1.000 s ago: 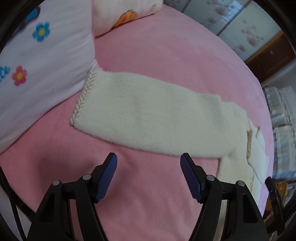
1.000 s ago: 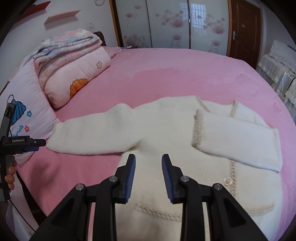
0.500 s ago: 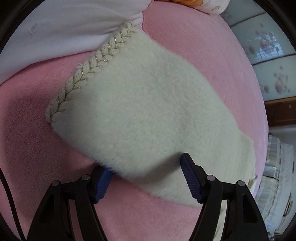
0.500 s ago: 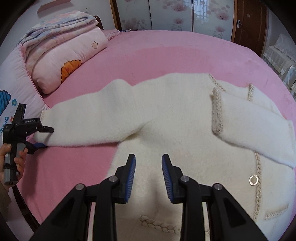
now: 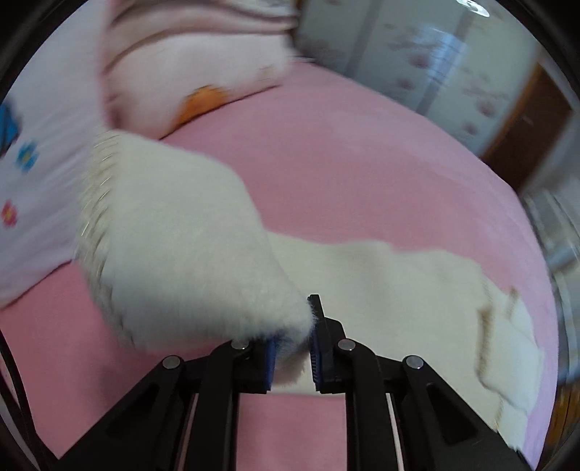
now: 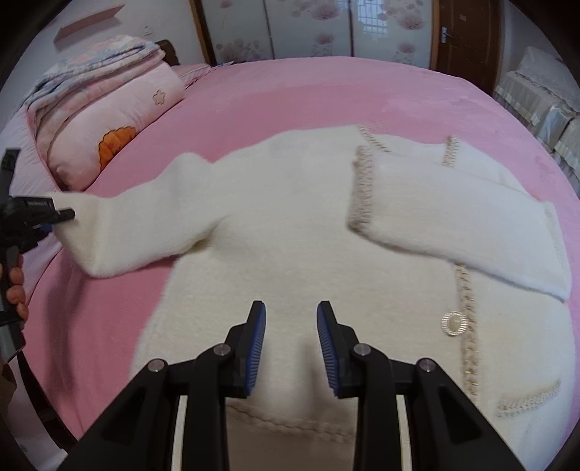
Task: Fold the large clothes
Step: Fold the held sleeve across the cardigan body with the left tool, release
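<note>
A large round bed under a pink plush cover (image 6: 290,94) fills the middle of the frame. At upper left a stack of folded pink floral quilts (image 6: 105,94) lies on it. Behind, along the top, stand sliding wardrobe doors printed with pale pink flowers (image 6: 311,29); a brown wooden door (image 6: 467,36) stands at upper right. A white lace-covered sofa (image 6: 543,90) sits at the right edge.

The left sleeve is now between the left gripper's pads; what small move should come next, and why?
Probably carry the sleeve across onto the coat's body. The left gripper is closing with the sleeve edge between its pads, the other sleeve already lies folded over the front, and the right gripper hangs open above the body.
</note>
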The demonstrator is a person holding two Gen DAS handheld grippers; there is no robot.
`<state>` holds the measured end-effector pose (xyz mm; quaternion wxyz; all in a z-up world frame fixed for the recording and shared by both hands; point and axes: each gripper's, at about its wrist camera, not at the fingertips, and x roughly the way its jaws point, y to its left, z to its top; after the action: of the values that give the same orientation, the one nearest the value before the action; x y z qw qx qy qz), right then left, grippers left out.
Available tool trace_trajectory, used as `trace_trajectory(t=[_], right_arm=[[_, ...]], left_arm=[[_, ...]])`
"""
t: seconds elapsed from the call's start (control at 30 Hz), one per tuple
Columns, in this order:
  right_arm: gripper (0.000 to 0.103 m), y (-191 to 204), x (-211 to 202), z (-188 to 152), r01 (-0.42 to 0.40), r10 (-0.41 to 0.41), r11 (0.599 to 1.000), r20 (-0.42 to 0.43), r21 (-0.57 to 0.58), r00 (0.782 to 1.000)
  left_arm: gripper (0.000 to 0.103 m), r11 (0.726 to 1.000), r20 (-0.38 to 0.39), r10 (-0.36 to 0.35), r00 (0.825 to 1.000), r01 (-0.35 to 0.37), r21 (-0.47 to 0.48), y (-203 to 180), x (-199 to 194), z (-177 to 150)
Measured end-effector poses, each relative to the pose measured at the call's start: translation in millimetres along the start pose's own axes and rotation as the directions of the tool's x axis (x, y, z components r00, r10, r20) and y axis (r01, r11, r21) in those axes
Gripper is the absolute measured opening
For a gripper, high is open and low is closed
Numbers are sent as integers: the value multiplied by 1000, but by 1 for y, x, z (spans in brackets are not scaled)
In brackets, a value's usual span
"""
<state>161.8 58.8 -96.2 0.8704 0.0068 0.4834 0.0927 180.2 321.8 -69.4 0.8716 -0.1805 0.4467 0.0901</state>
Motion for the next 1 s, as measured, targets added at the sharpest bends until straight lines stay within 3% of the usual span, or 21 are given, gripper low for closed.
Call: trace_trajectory(t=[0.07,0.13,0.2,0.23,0.27,0.37,0.4,0.47,0.57,0.77,0.87,1.0], right_arm=[[29,-18,-7,-1,0,-1,999,11,37,1000],[29,-36,-14,-2,3,-4,997,21,75,1000],[29,-57,-19,-4,12,-16,993,30,119,999],[29,-69,-21,-5,18,-23,989,32,144,999],[29,-79,-22,-7,25,-30,986,29,164,999],[29,-111,-23,-14,47,-51,974,14,223,999],[30,-121,-23,-17,54,-57,969,6,239,998],[30,-135,-23,-23,61,-62,963,-6,262,998],[30,-149,-21,-30,45,-42,958,-18,284,999],[30,-150,-15,-32,-53,64,952,-24,302,998],[45,-141,-11,-28,-94,104,954,-21,285,994],[45,-133,0,-19,-141,152,954,-22,266,988]], left_arm=[[13,990,-22,-79,997,81,119,-58,-12,-17],[14,960,-80,-149,986,164,228,-115,-17,-45],[19,920,-205,-207,957,261,292,-161,-6,-78],[31,908,-263,-211,941,289,305,-171,2,-91],[34,899,-321,-207,924,310,310,-185,10,-106],[37,907,-408,-197,891,324,269,-208,27,-145],[37,910,-411,-203,889,326,257,-208,29,-152],[39,914,-388,-199,900,314,257,-204,26,-165],[54,929,-308,-160,938,248,274,-191,18,-165],[59,947,-198,-84,977,140,288,-148,-10,-161],[63,960,-158,-52,986,93,264,-129,-17,-160],[64,976,-162,-58,985,90,200,-105,-18,-162]])
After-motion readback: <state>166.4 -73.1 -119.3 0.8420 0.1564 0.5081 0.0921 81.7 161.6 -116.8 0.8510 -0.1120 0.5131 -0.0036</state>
